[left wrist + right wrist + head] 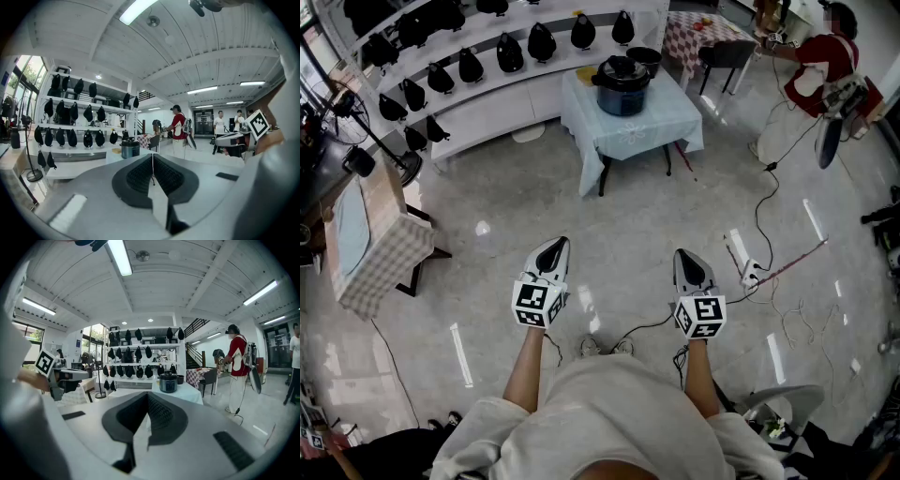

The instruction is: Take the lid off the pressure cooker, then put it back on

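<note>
**Closed and empty, well short of the table (670,131)**

The pressure cooker (622,92) stood on that blue-clothed table with its lid (622,67) in place. Well back from the table, the left gripper (553,248) and right gripper (691,261) were held side by side, each with jaws pressed together and nothing between them

the round dark blue pressure cooker (622,94) has a black lid (622,67), on a table draped in pale blue cloth (647,131). beyond that table lies a red-and-white checked tablecloth (698,33); well off to the table's left, a beige-and-white gingham cloth (389,246). behind the table, white shelves (487,105) carry rows of black teardrop-shaped items (542,42). the left gripper (553,244) and the right gripper (689,256) are grey, their cubes patterned in black-and-white squares. the floor (609,225) is glossy, grey and marbled.
</note>
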`<move>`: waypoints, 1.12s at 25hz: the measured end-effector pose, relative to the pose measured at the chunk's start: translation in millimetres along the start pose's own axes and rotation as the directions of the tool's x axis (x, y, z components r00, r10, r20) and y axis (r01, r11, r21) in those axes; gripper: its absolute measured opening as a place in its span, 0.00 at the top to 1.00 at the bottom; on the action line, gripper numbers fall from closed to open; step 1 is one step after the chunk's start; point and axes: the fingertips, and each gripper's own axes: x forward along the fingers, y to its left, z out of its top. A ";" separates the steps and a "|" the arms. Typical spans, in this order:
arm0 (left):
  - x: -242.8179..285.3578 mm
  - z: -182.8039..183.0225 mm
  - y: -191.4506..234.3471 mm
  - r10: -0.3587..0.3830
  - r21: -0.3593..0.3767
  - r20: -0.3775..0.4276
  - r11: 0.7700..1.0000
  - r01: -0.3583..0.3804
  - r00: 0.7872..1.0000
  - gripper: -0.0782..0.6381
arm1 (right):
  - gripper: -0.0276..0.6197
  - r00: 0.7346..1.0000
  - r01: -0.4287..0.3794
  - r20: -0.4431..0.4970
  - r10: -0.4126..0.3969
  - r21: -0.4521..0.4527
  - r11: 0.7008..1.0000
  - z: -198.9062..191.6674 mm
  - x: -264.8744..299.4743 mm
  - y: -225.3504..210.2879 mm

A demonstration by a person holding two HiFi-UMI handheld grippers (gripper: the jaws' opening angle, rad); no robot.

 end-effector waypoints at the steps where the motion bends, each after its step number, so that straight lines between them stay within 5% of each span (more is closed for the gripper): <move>1: 0.2 -1.4 -2.0 0.001 0.000 -0.001 1.000 -0.001 1.000 0.88 | 0.96 1.000 -0.003 -0.001 0.003 0.000 1.000 -1.6 -1.1 -1.0; 10: -2.1 -2.0 -8.7 -0.028 -0.019 0.005 0.999 0.028 1.000 0.87 | 0.95 1.000 -0.020 0.023 0.020 0.037 0.999 -1.0 -6.6 1.4; 11: -0.9 -2.5 -10.5 -0.042 -0.027 0.004 0.999 0.042 0.999 0.77 | 0.95 0.999 -0.033 0.043 0.031 0.053 0.998 1.8 -6.8 2.2; 12: 0.8 -2.9 -12.4 -0.054 -0.031 0.003 0.998 0.054 0.999 0.57 | 0.84 0.997 -0.051 0.062 0.047 0.064 0.997 4.8 -6.3 3.6; 13: 2.1 -3.0 -14.2 -0.064 -0.031 0.003 0.997 0.064 0.998 0.51 | 0.56 0.995 -0.069 0.077 0.063 0.067 0.995 7.3 -5.3 5.3; 15: 2.8 -3.9 -18.2 -0.083 -0.032 0.007 0.996 0.084 0.996 0.44 | 0.43 0.993 -0.091 0.086 0.087 0.045 0.995 9.1 -3.8 9.4; 28: 30.0 -8.9 -58.0 -0.108 -0.033 0.000 0.994 0.108 0.994 0.43 | 0.42 0.987 -0.140 0.079 0.140 -0.003 0.990 -0.6 -9.5 -14.6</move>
